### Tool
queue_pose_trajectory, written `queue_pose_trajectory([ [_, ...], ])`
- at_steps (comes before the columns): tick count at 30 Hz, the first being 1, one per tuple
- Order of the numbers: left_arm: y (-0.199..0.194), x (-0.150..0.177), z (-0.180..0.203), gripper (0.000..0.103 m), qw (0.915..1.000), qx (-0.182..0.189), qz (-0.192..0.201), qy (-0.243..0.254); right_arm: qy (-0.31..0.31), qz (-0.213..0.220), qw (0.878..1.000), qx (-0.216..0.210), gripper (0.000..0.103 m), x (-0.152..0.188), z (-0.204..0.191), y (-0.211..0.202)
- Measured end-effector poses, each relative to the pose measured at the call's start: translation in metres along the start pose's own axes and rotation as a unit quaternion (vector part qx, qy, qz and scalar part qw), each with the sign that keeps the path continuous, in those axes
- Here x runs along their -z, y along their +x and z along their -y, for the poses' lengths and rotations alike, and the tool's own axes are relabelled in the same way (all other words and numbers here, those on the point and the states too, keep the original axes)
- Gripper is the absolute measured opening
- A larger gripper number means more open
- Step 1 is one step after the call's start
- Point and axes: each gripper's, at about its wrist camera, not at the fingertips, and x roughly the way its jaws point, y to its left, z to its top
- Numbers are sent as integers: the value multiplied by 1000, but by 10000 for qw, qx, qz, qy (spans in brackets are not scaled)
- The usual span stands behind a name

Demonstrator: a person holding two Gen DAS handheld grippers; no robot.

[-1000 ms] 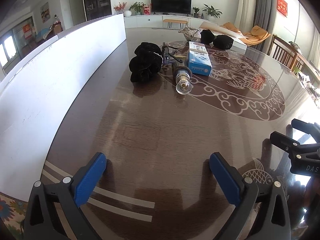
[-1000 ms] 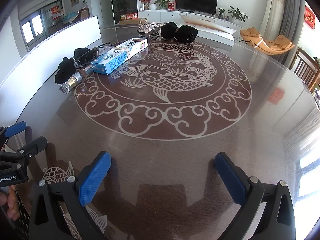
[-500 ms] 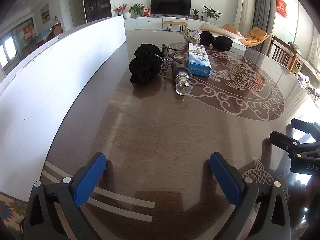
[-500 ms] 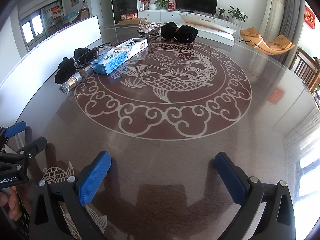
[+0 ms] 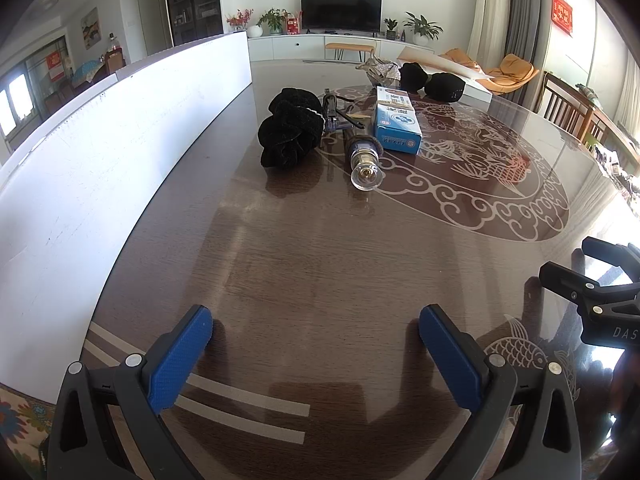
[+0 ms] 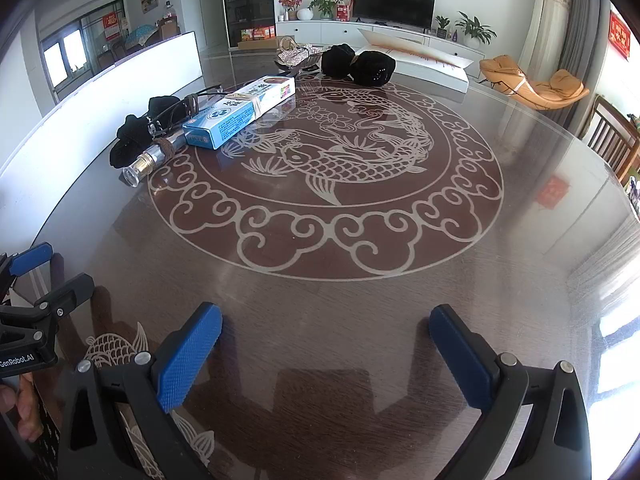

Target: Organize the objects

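A black scrunchie [image 5: 291, 131], a clear glass bottle lying on its side [image 5: 363, 159], a blue and white box [image 5: 397, 122] and a tangle of dark cord [image 5: 334, 110] lie together far ahead on the brown table [image 5: 320, 272]. They also show in the right wrist view: scrunchie [image 6: 138, 136], bottle [image 6: 154, 156], box [image 6: 240, 112]. My left gripper [image 5: 314, 346] is open and empty near the table's front edge. My right gripper [image 6: 324, 344] is open and empty, to the right of the left one.
A long white board [image 5: 120, 152] stands along the table's left side. Two black round items [image 6: 358, 65], a shiny crumpled bag [image 6: 296, 54] and a flat white box [image 6: 416, 64] lie at the far end. A carp pattern [image 6: 328, 160] marks the table's middle.
The left gripper has moved slightly forward toward the group of objects. The right gripper has not moved.
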Motion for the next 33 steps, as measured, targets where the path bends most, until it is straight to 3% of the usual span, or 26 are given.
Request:
queue_pose_trajectory([
  [19,0,-3,0,103,9999,62,-17,81,0,-1,10000,0,103,0,0,0],
  [27,0,-2,-31,103,9995,-164,-60,-245,0,-2,10000,0,103,0,0,0],
  [33,1,0,-34,103,9994,-203,-23,-284,1,-3,10000,-1,103,0,0,0],
])
